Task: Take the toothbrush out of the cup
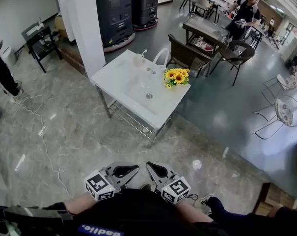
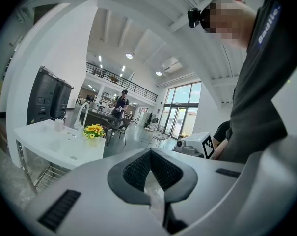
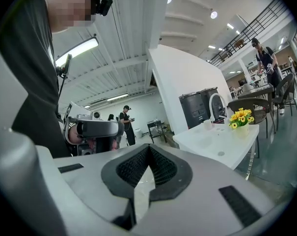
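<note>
Beyond both grippers stands the white sink table [image 1: 120,78]. The left gripper [image 1: 131,170] and right gripper [image 1: 153,168] have their jaws together, empty. On the table's far corner sits the cup [image 1: 138,60]. Its toothbrush [image 1: 144,52] is probably light, stiff and slick, so pinch the handle above the rim.
</note>
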Action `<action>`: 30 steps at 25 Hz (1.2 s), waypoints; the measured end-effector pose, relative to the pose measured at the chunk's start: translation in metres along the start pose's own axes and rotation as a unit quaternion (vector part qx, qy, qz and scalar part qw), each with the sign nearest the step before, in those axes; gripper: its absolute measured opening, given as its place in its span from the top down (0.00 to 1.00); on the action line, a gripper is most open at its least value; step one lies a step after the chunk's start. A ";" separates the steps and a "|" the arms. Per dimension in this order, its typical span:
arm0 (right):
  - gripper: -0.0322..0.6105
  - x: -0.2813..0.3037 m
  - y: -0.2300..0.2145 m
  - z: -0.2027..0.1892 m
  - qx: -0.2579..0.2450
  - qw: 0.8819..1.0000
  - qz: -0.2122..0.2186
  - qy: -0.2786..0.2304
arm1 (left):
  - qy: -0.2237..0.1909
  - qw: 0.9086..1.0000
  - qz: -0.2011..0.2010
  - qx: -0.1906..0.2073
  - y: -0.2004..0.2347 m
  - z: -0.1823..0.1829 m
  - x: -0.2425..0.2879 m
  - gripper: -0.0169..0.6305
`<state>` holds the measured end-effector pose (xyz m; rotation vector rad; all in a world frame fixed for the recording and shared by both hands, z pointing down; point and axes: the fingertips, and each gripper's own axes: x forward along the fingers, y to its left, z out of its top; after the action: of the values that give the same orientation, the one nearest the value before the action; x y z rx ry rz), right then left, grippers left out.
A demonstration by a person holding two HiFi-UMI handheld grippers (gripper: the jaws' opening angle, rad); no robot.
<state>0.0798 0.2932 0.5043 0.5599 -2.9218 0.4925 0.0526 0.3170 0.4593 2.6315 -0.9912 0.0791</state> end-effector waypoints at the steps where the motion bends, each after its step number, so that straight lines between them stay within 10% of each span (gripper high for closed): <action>1: 0.94 -0.002 -0.001 0.000 0.000 1.000 0.001 -0.001 | 0.000 1.000 0.002 -0.001 -0.001 0.000 0.001 0.97; 30: 0.94 -0.031 -0.051 -0.008 0.015 1.000 0.019 -0.006 | -0.010 0.998 0.057 -0.001 -0.003 0.001 0.042 0.97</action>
<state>0.1282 0.2622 0.5213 0.5143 -2.9455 0.5391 0.0864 0.2926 0.4640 2.5775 -1.1469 0.0776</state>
